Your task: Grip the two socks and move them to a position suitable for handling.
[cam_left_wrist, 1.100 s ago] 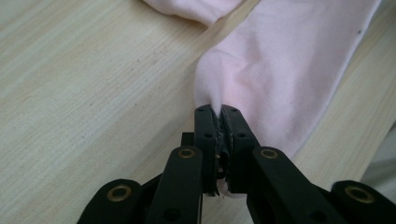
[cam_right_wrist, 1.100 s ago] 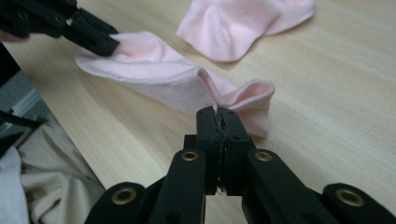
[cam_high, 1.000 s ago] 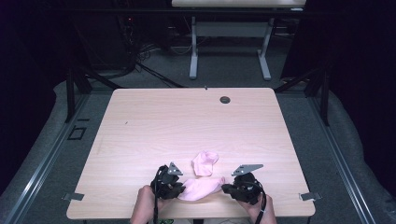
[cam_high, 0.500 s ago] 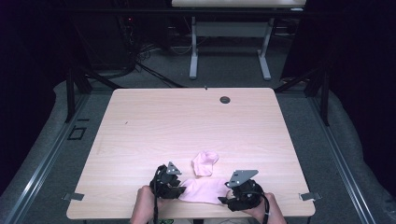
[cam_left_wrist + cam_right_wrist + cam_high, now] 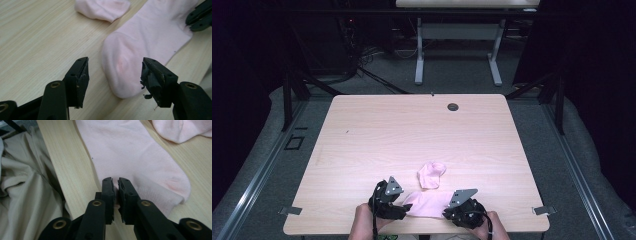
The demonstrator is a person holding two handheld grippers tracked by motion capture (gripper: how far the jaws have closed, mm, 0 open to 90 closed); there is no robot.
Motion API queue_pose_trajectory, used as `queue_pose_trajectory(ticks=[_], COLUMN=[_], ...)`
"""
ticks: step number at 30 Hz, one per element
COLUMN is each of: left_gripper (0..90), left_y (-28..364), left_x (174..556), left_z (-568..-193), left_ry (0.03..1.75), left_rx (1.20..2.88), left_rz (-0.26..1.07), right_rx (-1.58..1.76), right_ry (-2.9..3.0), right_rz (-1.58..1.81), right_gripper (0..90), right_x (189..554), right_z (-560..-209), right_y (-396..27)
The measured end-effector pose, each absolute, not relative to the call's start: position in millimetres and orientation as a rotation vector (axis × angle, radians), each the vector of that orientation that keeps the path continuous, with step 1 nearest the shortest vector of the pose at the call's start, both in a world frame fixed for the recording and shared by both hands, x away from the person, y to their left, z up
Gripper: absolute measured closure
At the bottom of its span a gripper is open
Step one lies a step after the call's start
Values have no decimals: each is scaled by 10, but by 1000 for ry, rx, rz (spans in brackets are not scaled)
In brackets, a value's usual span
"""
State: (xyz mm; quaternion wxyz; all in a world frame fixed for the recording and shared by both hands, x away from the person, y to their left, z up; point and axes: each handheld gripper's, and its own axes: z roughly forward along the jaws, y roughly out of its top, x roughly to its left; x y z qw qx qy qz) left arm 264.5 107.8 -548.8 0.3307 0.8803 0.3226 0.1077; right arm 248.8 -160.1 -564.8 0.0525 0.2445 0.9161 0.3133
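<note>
**A:** Start at the left. What do you have there?

**B:** I see my left gripper (image 5: 393, 209) low at the near edge of the pale wood-grain table (image 5: 412, 135), in the high view. In the left gripper view its jaws stand apart and have just been opening. The rounded toe end of the flat pale pink cotton sock (image 5: 147, 47) lies on the table between them, a little ahead, and neither pad presses on it.

**A:** And the sock itself?

**B:** I see it lying flat along the near edge of the table, stretched between my two grippers. In the high view it runs from the left gripper across to the right one (image 5: 428, 204).

**A:** Anything beside it?

**B:** A second pale pink sock, bunched and folded over (image 5: 431, 174), lies just beyond the flat one, farther from me. I cannot tell whether the two touch.

**A:** Now the right side.

**B:** My right gripper (image 5: 115, 185) has just been closing, and its jaws sit together, pinching the cuff edge of the flat sock at the table's near edge. I also catch those jaws at the top right corner of the left gripper view, on the sock's far end. Beige cloth, the person's clothing (image 5: 27, 192), hangs below the table edge in the right gripper view.
</note>
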Motion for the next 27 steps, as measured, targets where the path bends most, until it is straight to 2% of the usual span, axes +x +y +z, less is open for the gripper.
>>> queue_pose_trajectory(ticks=[4,11,14,15,19,20,24,27], left_gripper=[394,390,412,455,793,854,884,884], left_y=[959,645,525,497,462,461,435,419], left_x=[2558,2506,2512,2525,2626,2653,2748,2824], left_z=[-5473,-5501,-5522,-5532,-5523,-5505,-5416,-5336], left_ry=[759,624,590,586,584,583,639,687], left_rx=[2308,2342,2338,2328,2288,2282,2273,2264], left_rz=[311,267,287,287,231,218,189,169], right_rx=[841,1025,1096,1103,1127,1123,1105,1052], right_ry=[2759,2663,2629,2631,2611,2597,2566,2528], right_rz=[1052,1253,1288,1281,1271,1244,1207,1153], right_gripper=[859,859,858,858,851,848,806,635], right_x=[2521,2607,2636,2647,2651,2646,2621,2551], right_z=[-5598,-5284,-5232,-5225,-5281,-5308,-5388,-5419], right_y=[-1632,-1694,-1713,-1728,-1757,-1769,-1800,-1783])
